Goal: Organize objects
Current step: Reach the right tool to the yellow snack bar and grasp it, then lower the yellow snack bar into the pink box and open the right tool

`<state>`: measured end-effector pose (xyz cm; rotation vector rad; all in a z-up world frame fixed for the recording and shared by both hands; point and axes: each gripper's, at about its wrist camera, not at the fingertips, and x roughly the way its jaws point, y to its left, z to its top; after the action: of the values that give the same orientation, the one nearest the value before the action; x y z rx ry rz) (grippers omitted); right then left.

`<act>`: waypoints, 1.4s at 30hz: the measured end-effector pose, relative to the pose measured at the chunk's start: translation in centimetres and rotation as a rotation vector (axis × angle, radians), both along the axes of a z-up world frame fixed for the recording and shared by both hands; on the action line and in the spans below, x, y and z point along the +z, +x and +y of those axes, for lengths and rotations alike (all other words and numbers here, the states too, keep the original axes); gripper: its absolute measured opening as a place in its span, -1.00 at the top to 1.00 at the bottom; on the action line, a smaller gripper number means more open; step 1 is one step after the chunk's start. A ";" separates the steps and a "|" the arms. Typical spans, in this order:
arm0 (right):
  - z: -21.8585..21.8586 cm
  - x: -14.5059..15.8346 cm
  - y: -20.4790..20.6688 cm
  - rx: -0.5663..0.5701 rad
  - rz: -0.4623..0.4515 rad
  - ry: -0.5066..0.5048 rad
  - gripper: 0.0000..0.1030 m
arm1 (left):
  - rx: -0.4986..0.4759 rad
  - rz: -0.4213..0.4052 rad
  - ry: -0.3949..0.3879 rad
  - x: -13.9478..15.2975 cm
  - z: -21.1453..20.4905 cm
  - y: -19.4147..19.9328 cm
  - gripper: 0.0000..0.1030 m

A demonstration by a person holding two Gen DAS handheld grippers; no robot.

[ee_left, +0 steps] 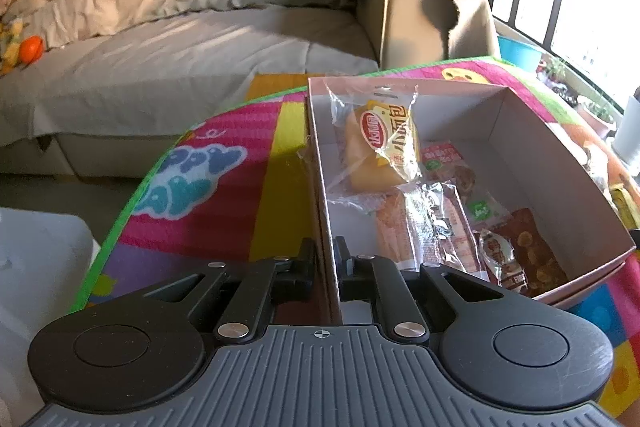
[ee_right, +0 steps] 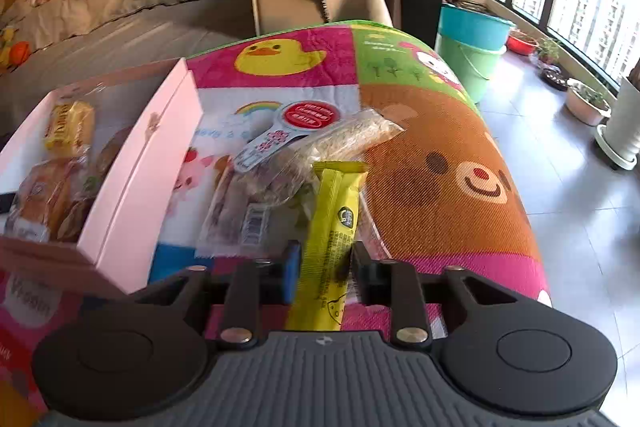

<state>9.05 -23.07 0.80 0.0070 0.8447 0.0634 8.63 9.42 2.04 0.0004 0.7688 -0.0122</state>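
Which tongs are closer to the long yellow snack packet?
The right tongs. They are shut on the yellow snack packet, which sticks out between the pads. The left tongs are away from it, clamped on the near wall of the pink box.

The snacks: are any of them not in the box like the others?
Yes. Several packets lie in a loose heap on the mat beside the box, while others already sit inside. The right gripper holds one yellow stick pack from that heap.

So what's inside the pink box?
The pink box holds a yellow bread packet and several clear and red snack packets; anything beneath them is covered.
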 end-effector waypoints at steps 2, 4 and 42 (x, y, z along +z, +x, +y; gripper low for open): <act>-0.2 0.9 -1.1 0.022 0.000 0.015 0.58 | -0.002 0.001 0.004 -0.1 0.0 0.1 0.78; -0.2 2.0 -2.4 0.045 -0.010 0.026 0.58 | 0.000 0.003 -0.008 0.0 0.1 0.1 0.78; 9.9 6.9 4.1 0.245 -0.112 0.294 0.34 | -0.001 -0.010 -0.072 -0.3 0.9 -0.4 0.74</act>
<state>13.13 -13.12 7.72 0.1748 0.7152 0.4147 8.25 10.30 1.78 -0.0673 0.7582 -0.0409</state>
